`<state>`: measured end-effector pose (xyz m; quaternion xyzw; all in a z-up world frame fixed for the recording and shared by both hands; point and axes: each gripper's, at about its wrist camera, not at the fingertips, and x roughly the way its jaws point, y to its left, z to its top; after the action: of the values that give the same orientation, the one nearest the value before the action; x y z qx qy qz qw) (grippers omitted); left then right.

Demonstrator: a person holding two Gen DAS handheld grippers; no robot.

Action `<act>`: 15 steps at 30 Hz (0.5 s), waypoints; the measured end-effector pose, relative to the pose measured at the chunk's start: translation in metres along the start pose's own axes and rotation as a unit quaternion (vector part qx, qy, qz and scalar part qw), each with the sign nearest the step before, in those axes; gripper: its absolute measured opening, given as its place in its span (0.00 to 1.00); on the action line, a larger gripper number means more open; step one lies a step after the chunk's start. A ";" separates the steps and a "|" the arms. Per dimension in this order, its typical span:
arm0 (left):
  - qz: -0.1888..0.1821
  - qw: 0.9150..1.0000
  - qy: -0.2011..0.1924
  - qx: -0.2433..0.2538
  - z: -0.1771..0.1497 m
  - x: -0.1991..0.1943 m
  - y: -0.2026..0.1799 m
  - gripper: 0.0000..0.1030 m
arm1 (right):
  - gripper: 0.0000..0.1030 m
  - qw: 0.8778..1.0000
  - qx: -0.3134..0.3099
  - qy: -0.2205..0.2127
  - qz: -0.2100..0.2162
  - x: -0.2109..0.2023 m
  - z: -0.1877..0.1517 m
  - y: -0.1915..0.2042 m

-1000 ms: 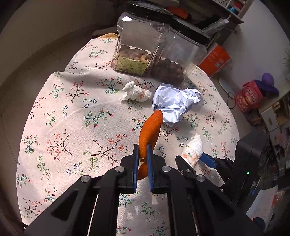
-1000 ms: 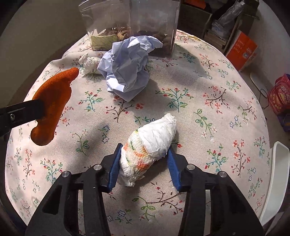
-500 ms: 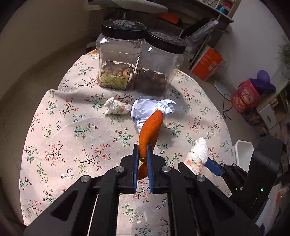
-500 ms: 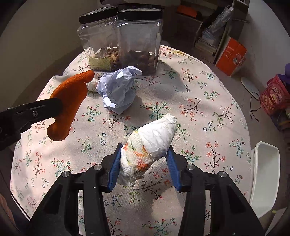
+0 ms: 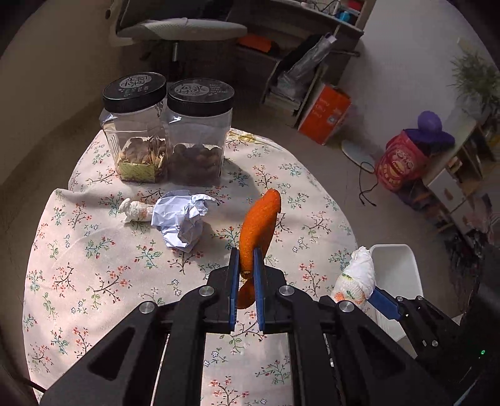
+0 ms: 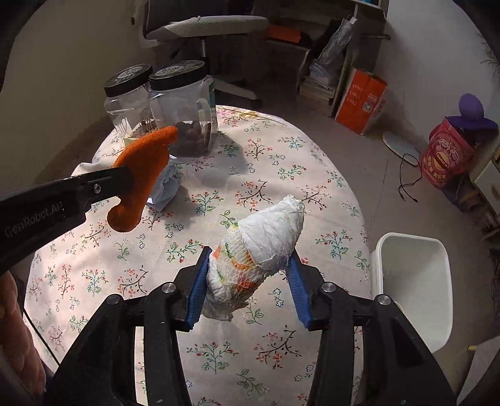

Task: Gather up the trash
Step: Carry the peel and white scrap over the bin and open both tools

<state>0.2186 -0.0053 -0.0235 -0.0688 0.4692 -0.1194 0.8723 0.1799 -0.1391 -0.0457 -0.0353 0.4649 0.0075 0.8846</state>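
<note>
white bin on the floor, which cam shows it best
The right wrist view: the white bin shows nearly whole beside the table, open top visible. In the left wrist view only part of the bin shows, behind the right gripper and its tissue wad.

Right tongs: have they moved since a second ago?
Yes. The right tongs, shut on the tissue wad, have risen and pulled back from the jars; the white bin now shows.

Landmark: table (image 5: 93, 281). Two lidded jars (image 5: 168, 131) side by side at its far edge. Crumpled paper (image 5: 181, 218) just in front of them, small tissue wad (image 5: 136, 210) touching its left side. Bin (image 6: 412, 281) on floor off table's right edge. Office chair (image 6: 203, 28) beyond the jars.
</note>
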 end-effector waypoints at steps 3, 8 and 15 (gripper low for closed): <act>-0.013 1.000 0.000 0.006 0.000 0.002 -0.022 0.09 | 0.43 1.000 0.018 -0.005 -0.007 -0.010 -0.003 -0.023; -0.035 0.999 0.000 0.021 -0.002 0.010 -0.059 0.09 | 0.43 0.999 0.044 -0.015 -0.019 -0.024 -0.009 -0.057; -0.056 0.998 0.011 0.030 -0.008 0.024 -0.100 0.09 | 0.43 0.996 0.081 -0.015 -0.033 -0.036 -0.019 -0.100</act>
<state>0.2101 -0.1078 -0.0241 -0.0673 0.4705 -0.1835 0.8605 0.1490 -0.2395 -0.0215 0.0209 0.4492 -0.0589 0.8912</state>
